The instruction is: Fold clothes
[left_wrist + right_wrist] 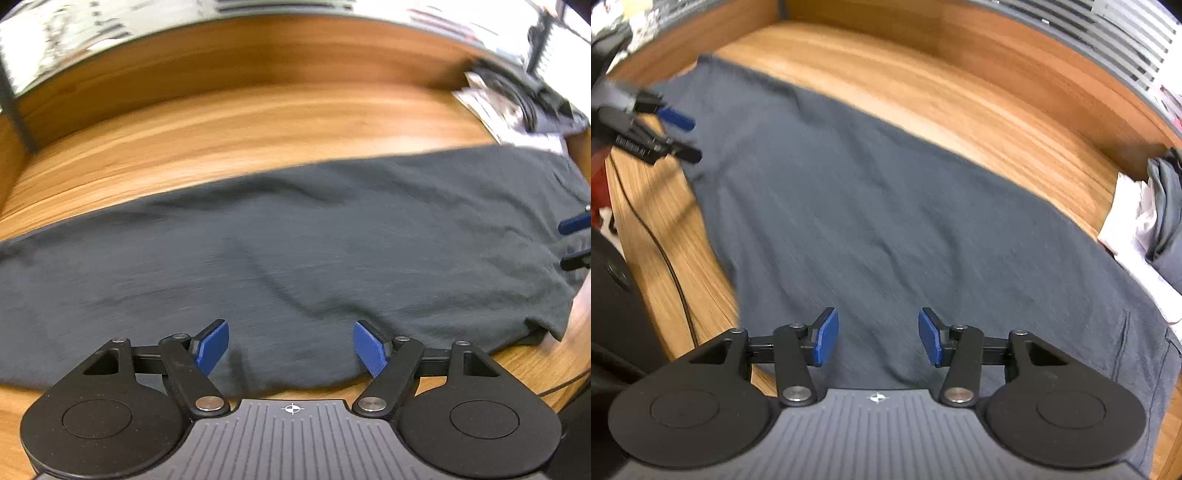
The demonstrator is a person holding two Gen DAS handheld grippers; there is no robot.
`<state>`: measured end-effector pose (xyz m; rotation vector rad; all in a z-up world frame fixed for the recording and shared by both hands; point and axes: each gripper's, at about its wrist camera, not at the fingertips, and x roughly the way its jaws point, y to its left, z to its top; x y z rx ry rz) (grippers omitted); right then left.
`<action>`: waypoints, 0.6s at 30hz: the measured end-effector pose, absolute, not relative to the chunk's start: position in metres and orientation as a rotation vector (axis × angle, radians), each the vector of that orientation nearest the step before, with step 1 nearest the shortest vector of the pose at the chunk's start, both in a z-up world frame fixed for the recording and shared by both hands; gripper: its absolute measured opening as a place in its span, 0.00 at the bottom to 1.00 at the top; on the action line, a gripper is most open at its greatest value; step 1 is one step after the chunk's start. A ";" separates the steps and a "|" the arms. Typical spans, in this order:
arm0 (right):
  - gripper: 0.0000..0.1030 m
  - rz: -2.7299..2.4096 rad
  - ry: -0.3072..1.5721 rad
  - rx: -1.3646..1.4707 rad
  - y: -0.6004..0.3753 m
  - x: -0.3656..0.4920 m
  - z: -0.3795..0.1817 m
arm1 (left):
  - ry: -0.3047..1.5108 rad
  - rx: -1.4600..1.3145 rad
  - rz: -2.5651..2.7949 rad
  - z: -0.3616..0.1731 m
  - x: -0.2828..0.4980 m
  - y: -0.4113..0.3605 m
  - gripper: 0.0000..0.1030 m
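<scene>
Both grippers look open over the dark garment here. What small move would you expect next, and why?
Probably a short descent of both grippers to pinch the near edge of the dark grey garment. The left gripper and right gripper are both open and hold nothing, each above the cloth close to its near edge. The garment lies spread along the wooden table, so a lengthwise fold seems likely.

Left wrist cam: sits low behind the left tongs (291, 349), close over the near edge of the dark garment (295, 251), facing the worktop's (240, 122) far rim. Right tongs tips poke in at its right edge (576, 240). Right wrist cam: behind the right tongs (878, 338), just above the cloth, looking along it leftward. Left tongs show at upper left (679, 136). Shared: garment middle, far worktop strip.
</scene>
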<state>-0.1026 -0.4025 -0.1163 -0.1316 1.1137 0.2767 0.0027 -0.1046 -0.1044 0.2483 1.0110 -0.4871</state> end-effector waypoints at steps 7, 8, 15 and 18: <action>0.57 0.305 1.089 -0.068 -0.319 -0.061 -0.098 | 0.996 0.207 -0.401 -0.088 0.017 -0.019 0.75; 0.57 0.312 1.085 -0.060 -0.302 -0.052 -0.096 | 0.995 0.192 -0.374 -0.087 0.019 -0.005 0.75; 0.60 0.410 1.039 -0.042 -0.192 0.014 -0.092 | 0.988 0.115 -0.246 -0.086 0.026 0.082 0.75; 0.60 0.472 1.011 -0.071 -0.142 0.042 -0.089 | 0.997 0.110 -0.240 -0.087 0.023 0.110 0.75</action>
